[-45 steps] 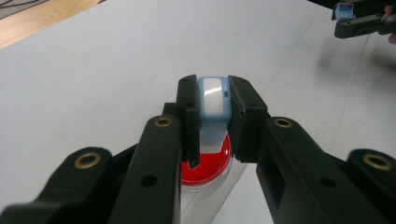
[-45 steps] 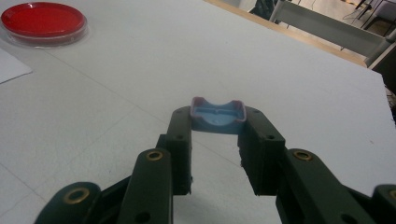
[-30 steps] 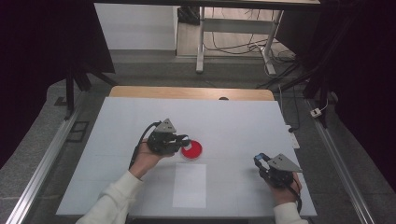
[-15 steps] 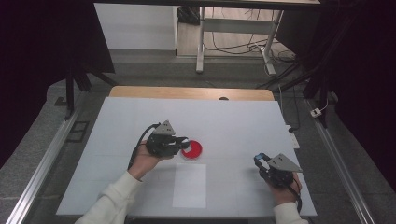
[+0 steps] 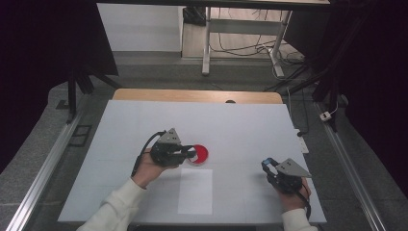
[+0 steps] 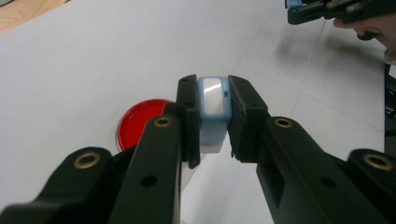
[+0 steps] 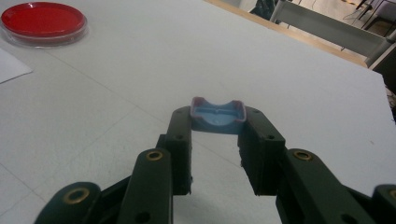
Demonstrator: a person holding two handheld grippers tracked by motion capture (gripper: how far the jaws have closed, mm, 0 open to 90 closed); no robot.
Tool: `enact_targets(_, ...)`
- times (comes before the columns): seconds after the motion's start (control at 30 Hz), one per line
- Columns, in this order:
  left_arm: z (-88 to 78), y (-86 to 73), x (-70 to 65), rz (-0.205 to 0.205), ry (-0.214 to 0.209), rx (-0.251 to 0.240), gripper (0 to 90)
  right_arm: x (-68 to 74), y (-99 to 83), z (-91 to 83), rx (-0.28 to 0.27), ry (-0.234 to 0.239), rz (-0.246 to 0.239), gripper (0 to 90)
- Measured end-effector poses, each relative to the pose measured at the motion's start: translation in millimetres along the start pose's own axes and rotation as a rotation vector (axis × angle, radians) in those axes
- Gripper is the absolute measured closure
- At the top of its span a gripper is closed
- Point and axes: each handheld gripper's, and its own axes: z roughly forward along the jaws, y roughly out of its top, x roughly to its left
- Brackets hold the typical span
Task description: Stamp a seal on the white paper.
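A red round dish [image 5: 202,155] lies on the white table [image 5: 240,125], left of the middle. My left gripper [image 5: 191,153] hovers at the dish's left edge, shut on a small light-blue and white block [image 6: 214,100] that stands upright between the pads. In the left gripper view the red dish [image 6: 140,122] lies just beyond and left of the jaws. My right gripper [image 5: 266,165] is at the front right, shut on a small blue cap-like piece [image 7: 217,115] with a curved, reddish-edged rim. It is held a little above the table.
A white sheet of paper [image 5: 195,191] lies flat at the front middle, between the two hands. A wooden strip [image 5: 192,95] runs along the table's far edge. Metal rails flank both sides. In the right gripper view the red dish [image 7: 43,21] sits far left.
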Motion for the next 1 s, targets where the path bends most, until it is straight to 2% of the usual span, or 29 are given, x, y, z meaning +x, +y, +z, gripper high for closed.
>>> enact_targets(0.43,-8.2,-5.5,-7.3,0.009,-0.009,-0.005,75.4,0.3,0.1,0.6,-0.003,0.002,0.0,65.6)
enact_targets(1.0,-6.2,-7.6,-17.4,0.028,-0.028,0.006,75.3,0.1,0.1,0.2,0.001,0.0,-0.001,65.6)
